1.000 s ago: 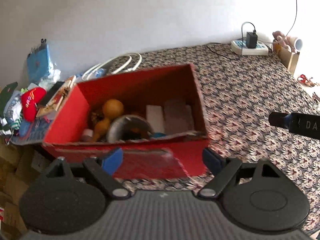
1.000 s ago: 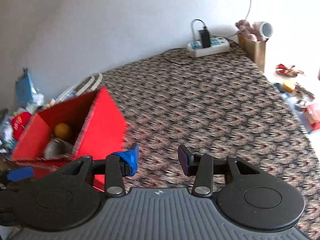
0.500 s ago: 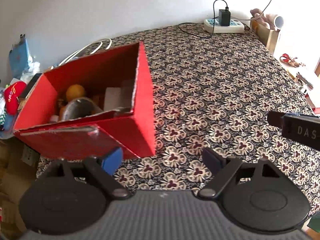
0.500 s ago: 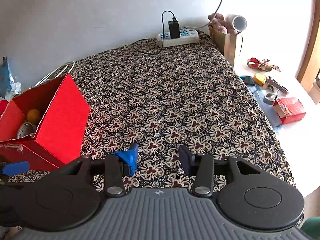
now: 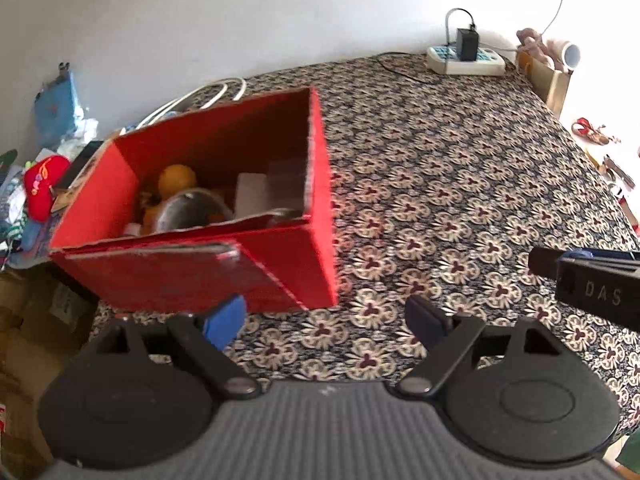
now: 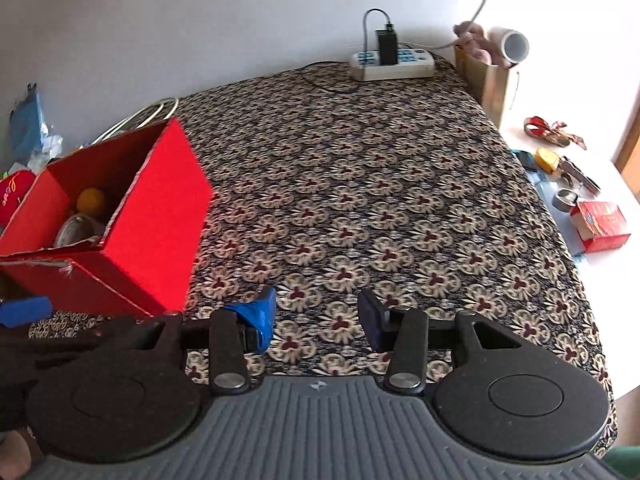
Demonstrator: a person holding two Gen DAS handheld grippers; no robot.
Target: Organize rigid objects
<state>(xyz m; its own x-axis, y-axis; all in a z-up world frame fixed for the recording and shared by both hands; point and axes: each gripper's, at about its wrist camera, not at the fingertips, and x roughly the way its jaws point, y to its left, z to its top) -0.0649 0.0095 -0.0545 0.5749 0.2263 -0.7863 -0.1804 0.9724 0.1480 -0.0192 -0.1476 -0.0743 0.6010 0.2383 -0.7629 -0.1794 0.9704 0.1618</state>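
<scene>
Here, a red box (image 5: 224, 276) was seen at the left edge of the patterned cloth (image 5: 460, 184), its top open. Inside it, an orange ball (image 5: 177, 178), a grey rounded object (image 5: 188, 214) and a white block (image 5: 250, 198) were packed together; the rest of the contents could not be made out. The left gripper (image 5: 324, 320) was held just before the box's near wall, its jaws spread wide and nothing between them. The right gripper (image 6: 318, 318) was held over bare cloth to the right of the box, its jaws likewise parted and empty. At the far edge of the cloth a power strip (image 6: 394, 64) with a black plug was seen. On the white surface to the right, a small red carton (image 6: 600, 226) and other small items were scattered. Clutter was piled to the left of the box, a red cushion (image 5: 40, 184) among it.
</scene>
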